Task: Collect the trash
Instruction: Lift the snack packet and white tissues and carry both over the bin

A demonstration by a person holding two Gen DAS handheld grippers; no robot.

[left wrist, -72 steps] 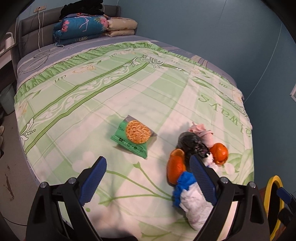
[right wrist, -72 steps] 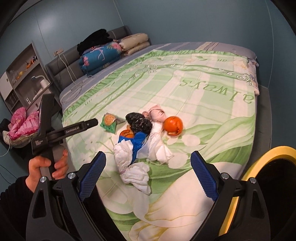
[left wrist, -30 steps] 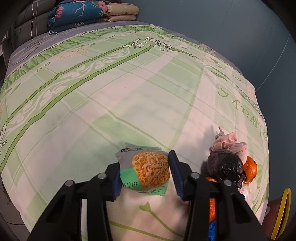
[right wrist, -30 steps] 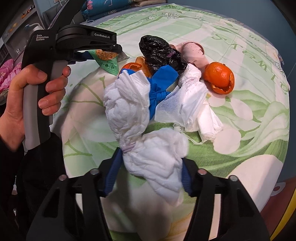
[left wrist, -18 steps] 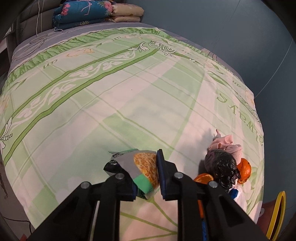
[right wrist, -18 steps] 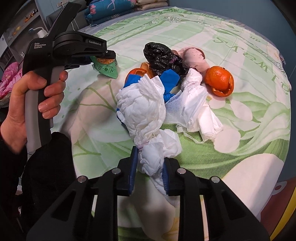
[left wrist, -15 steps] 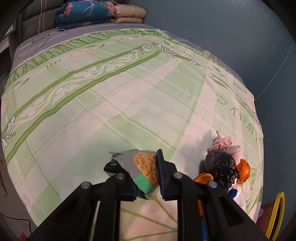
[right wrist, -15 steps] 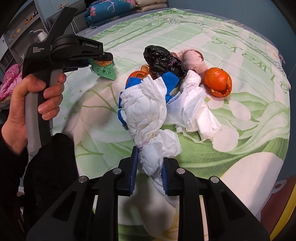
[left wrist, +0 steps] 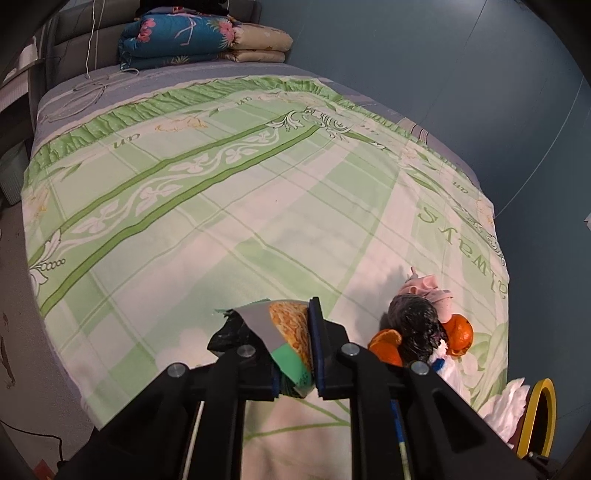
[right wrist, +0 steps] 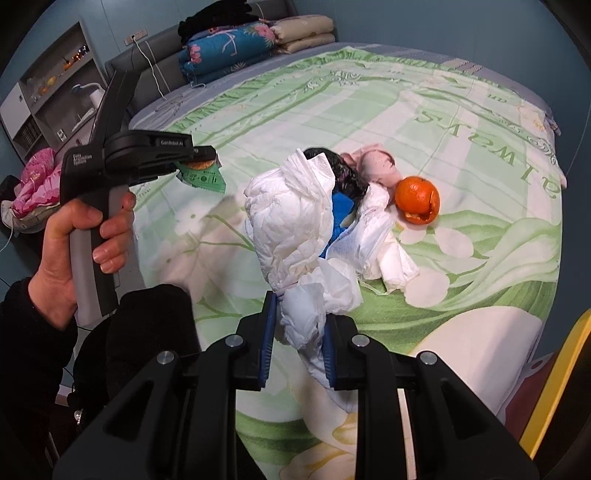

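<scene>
Between my right gripper's (right wrist: 297, 341) jaws hangs the crumpled white diaper (right wrist: 295, 236), lifted off the bed (right wrist: 480, 258); my left gripper (left wrist: 295, 354) pinches the snack wrapper (left wrist: 288, 332). I'd carry both steadily to the yellow-rimmed bin (right wrist: 554, 384), keeping the squeeze firm.

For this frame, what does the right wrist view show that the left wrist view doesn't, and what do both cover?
Only the right wrist view shows the right gripper shut on the white diaper, the person's left hand on its handle, and the wall shelf.

Only the left wrist view shows the left gripper closed on the noodle packet close up, and the cut orange half.

Both show the bedspread, black bag, pink cloth, peeled orange, folded quilts and the yellow bin rim.
</scene>
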